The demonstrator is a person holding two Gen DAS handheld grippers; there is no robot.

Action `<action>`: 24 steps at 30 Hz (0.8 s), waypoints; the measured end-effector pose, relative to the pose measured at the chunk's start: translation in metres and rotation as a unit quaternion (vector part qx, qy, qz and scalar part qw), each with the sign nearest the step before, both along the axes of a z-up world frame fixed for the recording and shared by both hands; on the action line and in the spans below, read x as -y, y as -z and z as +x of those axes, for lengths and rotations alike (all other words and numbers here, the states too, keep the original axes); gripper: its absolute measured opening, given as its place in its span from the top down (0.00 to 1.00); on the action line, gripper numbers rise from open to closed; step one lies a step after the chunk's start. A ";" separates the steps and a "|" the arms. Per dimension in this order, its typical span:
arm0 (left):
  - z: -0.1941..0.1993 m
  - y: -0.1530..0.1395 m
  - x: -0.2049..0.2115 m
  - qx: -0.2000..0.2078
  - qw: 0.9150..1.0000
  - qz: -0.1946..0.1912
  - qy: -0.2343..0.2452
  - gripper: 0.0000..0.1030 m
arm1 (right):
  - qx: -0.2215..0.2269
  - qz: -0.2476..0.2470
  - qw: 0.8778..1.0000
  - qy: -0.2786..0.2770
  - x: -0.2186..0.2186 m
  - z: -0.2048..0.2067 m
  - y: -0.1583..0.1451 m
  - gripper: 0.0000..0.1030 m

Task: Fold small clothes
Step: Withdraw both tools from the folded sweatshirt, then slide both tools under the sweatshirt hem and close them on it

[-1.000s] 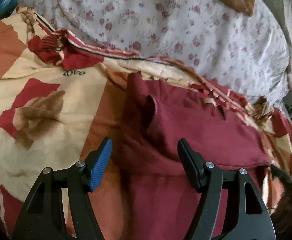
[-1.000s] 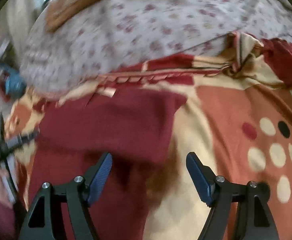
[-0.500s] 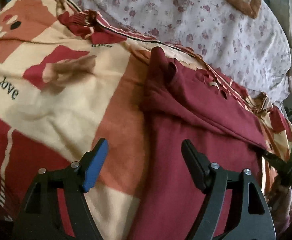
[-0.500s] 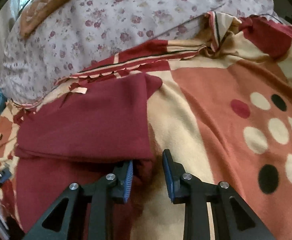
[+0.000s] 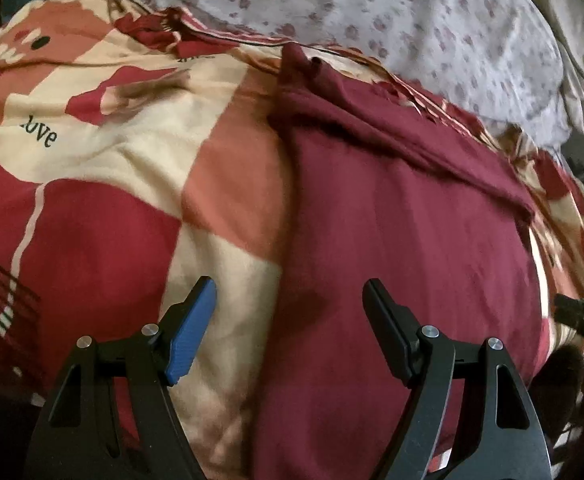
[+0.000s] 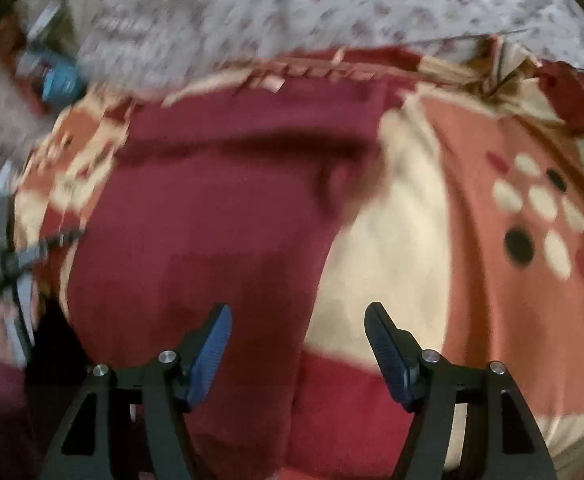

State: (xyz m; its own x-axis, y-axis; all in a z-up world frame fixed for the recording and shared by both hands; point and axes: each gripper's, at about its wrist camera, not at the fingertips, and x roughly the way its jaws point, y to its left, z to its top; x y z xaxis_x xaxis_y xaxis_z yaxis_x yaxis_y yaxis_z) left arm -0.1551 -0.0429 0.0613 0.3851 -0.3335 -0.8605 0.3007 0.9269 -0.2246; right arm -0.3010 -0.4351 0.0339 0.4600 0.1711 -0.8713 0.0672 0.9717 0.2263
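Observation:
A dark maroon garment (image 5: 404,208) lies flat on a patterned blanket, its far end folded back over itself in a band. My left gripper (image 5: 289,288) is open above the garment's left edge, its blue pad over the blanket and its black pad over the cloth. In the right wrist view the same garment (image 6: 219,208) fills the middle. My right gripper (image 6: 298,312) hovers over its right edge with the jaws opening. Cloth lies below the gap, and neither pad presses on it. This view is blurred.
The red, cream and orange blanket (image 5: 111,160) spreads left of the garment, and its dotted part (image 6: 532,216) spreads to the right. A floral sheet (image 5: 372,12) covers the far side. A blue object (image 6: 59,80) sits at the far left edge.
Both grippers have drawn back along the garment's side edges toward its near end. The right gripper narrowed at the folded band's corner half a second ago and now stands wide again.

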 end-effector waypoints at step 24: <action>-0.085 0.030 -0.019 -0.075 0.991 0.081 0.075 0.26 | -0.088 0.092 0.990 -0.059 -0.022 -0.051 0.049 0.31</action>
